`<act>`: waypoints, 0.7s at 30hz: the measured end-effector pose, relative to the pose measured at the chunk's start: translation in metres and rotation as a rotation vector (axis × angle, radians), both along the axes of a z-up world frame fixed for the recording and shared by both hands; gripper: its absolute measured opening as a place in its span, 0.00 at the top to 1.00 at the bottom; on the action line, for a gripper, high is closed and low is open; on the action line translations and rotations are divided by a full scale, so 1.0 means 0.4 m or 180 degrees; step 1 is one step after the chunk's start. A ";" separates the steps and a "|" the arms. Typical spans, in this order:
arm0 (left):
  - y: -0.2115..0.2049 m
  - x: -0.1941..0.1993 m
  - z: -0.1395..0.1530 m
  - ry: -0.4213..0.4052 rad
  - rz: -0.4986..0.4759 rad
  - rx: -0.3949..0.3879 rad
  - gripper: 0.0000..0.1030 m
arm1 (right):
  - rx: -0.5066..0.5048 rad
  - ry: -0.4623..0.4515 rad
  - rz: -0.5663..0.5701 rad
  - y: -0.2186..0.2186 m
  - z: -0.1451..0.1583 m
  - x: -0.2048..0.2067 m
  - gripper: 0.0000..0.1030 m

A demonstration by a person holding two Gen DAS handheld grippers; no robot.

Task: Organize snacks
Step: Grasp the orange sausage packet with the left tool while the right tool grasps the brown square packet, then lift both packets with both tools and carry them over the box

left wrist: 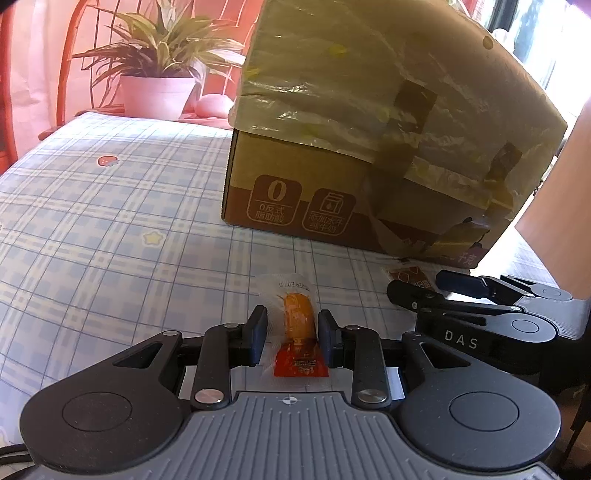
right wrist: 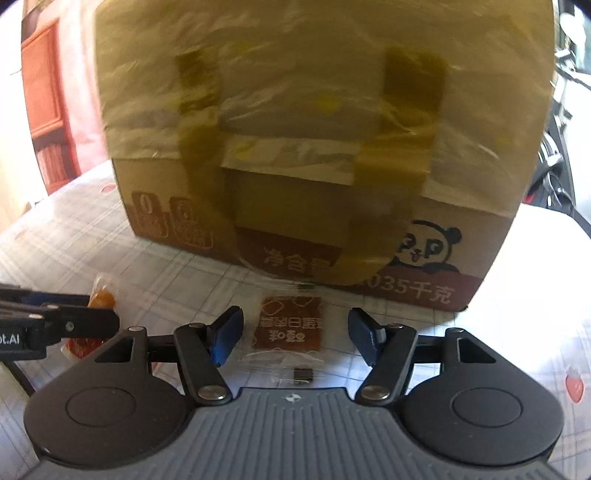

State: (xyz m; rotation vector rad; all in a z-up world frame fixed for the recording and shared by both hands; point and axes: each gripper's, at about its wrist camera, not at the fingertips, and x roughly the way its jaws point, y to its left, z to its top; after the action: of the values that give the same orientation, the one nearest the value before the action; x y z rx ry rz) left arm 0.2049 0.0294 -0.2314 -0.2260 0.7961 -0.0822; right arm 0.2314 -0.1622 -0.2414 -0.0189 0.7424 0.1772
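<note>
left view only: potted plant (left wrist: 155, 62); right: panda print (right wrist: 432, 251)

A table (left wrist: 110, 206) wears a blue and white check cloth with a little strawberry (left wrist: 108, 161) and a star (left wrist: 154, 238) on it. Behind the table stands a leafy plant (left wrist: 162, 44) in a pale pot (left wrist: 157, 96). Beside it rises a red curved frame (left wrist: 72, 55). Bright light pours through a window (left wrist: 535, 33) at the far right.
</note>
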 end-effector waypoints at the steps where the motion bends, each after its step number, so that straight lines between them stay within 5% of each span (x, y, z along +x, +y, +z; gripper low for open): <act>1: 0.000 0.000 0.000 -0.0001 -0.0001 0.0001 0.69 | 0.0017 0.0005 -0.0002 0.000 -0.002 0.002 0.36; 7: 0.000 -0.001 0.000 -0.0008 -0.0002 -0.0008 0.69 | 0.0086 0.0007 0.0007 -0.008 -0.004 -0.003 0.37; 12: 0.002 0.001 0.007 0.0030 -0.0008 0.0008 0.71 | 0.0209 -0.0008 -0.0031 -0.037 0.006 -0.012 0.53; 21: 0.009 -0.026 0.049 -0.0030 0.0031 0.0039 0.71 | 0.0281 0.0072 0.0076 -0.035 0.035 -0.073 0.60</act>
State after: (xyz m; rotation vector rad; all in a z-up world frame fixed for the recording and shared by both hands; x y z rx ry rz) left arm 0.1946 0.0329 -0.2119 -0.2176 0.7859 -0.0692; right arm 0.2021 -0.1763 -0.2274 0.0582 0.7564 0.2332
